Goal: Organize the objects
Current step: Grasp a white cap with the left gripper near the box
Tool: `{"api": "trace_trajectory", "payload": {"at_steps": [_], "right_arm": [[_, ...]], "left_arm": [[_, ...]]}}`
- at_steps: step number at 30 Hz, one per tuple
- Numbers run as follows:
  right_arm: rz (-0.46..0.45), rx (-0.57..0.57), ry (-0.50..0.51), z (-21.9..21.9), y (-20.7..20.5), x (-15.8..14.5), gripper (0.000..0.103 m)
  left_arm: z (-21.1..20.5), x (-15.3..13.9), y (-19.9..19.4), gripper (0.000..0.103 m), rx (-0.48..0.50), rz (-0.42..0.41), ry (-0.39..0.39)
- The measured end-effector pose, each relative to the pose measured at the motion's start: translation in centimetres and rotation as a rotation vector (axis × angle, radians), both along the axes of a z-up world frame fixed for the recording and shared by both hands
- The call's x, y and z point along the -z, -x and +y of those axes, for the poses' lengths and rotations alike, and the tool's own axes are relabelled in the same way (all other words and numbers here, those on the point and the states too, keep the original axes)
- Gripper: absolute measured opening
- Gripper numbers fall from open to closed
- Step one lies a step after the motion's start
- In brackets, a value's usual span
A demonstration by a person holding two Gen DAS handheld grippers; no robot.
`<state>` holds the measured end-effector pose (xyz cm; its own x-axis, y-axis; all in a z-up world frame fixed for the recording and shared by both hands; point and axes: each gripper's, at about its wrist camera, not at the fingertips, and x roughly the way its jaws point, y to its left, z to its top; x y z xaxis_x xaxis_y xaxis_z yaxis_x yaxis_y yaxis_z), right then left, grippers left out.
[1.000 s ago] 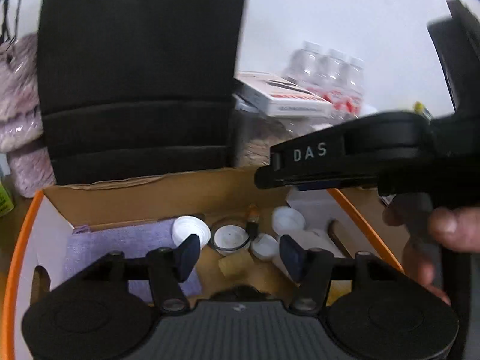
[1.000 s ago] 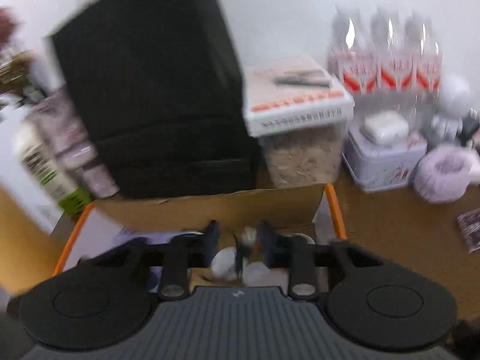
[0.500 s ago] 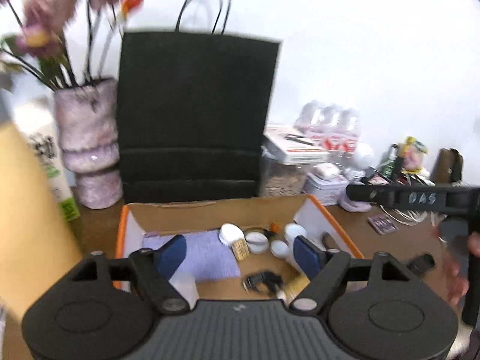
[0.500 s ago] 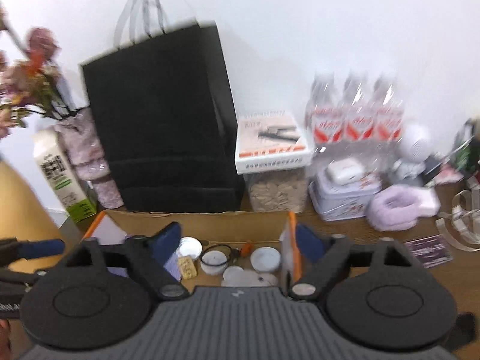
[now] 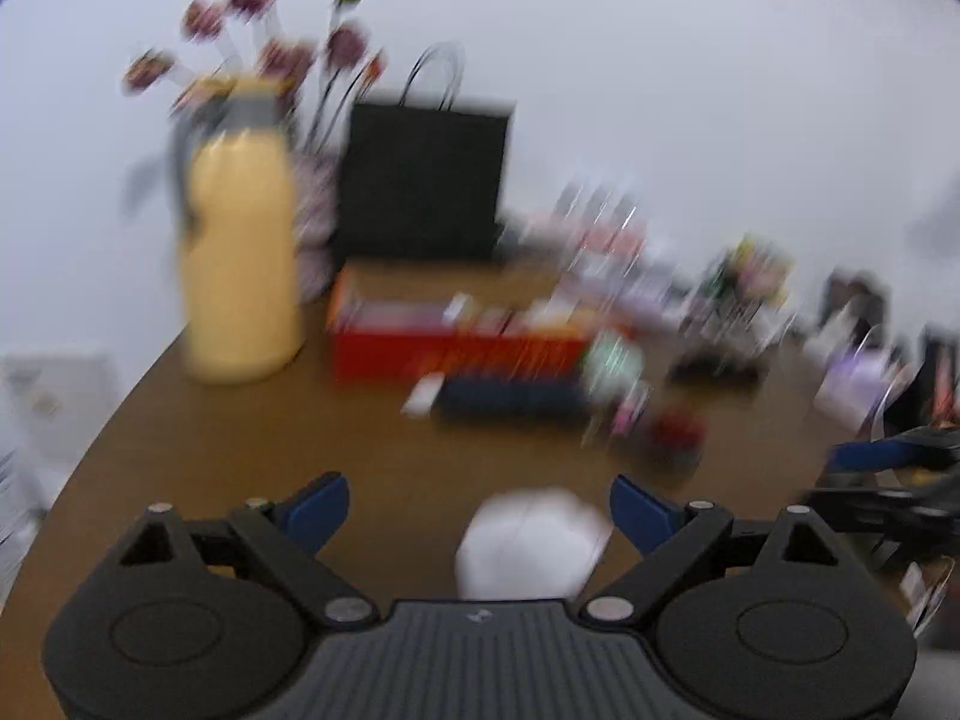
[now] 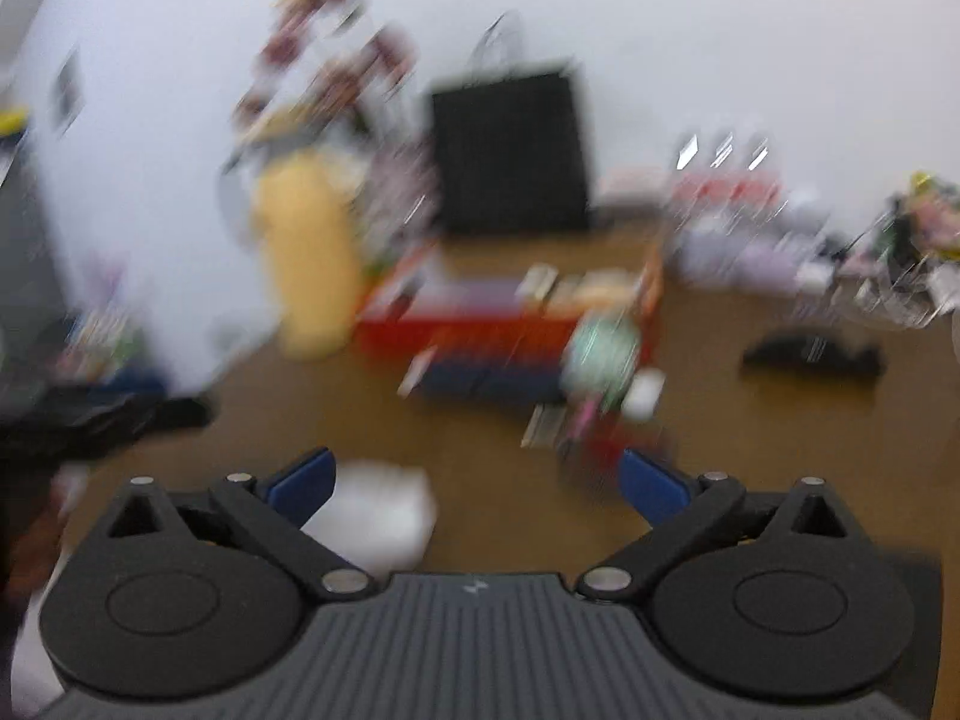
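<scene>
Both views are smeared by fast motion. The orange-rimmed cardboard box (image 5: 456, 339) (image 6: 504, 324) with small items in it stands far ahead on the brown table. My left gripper (image 5: 480, 507) hangs low over the table near its front, jaws wide and still opening. A white blurred object (image 5: 531, 540) lies on the table between its blue fingertips (image 5: 318, 504), and neither pad touches it. My right gripper (image 6: 477, 483) is also wide and opening, nothing gripped. The white object (image 6: 378, 516) lies by its left fingertip (image 6: 300, 480).
A yellow jug (image 5: 240, 264), a flower vase and a black paper bag (image 5: 426, 180) stand behind the box. A dark blue flat object (image 6: 486, 384) and small clutter lie before it. A black item (image 6: 810, 357) lies right. Bottles and clutter line the back right.
Both grippers have drawn far back from the box, which now looks small and distant. Both pairs of jaws have spread much wider. A white object has come into view near the fingers.
</scene>
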<state>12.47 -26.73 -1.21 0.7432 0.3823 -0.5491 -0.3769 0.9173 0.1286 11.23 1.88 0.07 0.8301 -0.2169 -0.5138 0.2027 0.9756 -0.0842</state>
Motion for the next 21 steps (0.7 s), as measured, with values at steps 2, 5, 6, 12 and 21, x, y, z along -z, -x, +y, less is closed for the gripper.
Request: {"api": "trace_trajectory", "payload": {"at_steps": [2,5,6,12,21], "right_arm": [[0.027,0.001,0.023,-0.3,2.4,0.6,0.103],[0.003,0.01,-0.069,-1.9,3.4,0.5,0.103],[-0.009,0.043,-0.085,-2.3,3.2,0.4,0.102],[-0.064,0.169,-0.036,-2.5,-0.4,0.6,0.085],[-0.082,0.28,0.1,-2.1,-11.3,2.1,0.059]], "left_arm": [[0.9,1.3,1.1,0.092,-0.02,0.06,0.026],[2.5,2.2,1.4,0.087,-0.082,0.097,0.107],[2.6,2.1,1.2,0.086,-0.099,0.085,0.101],[2.1,1.8,-1.4,0.083,-0.092,-0.003,0.049],[0.4,3.3,-13.8,0.07,-0.027,-0.096,-0.071]]}}
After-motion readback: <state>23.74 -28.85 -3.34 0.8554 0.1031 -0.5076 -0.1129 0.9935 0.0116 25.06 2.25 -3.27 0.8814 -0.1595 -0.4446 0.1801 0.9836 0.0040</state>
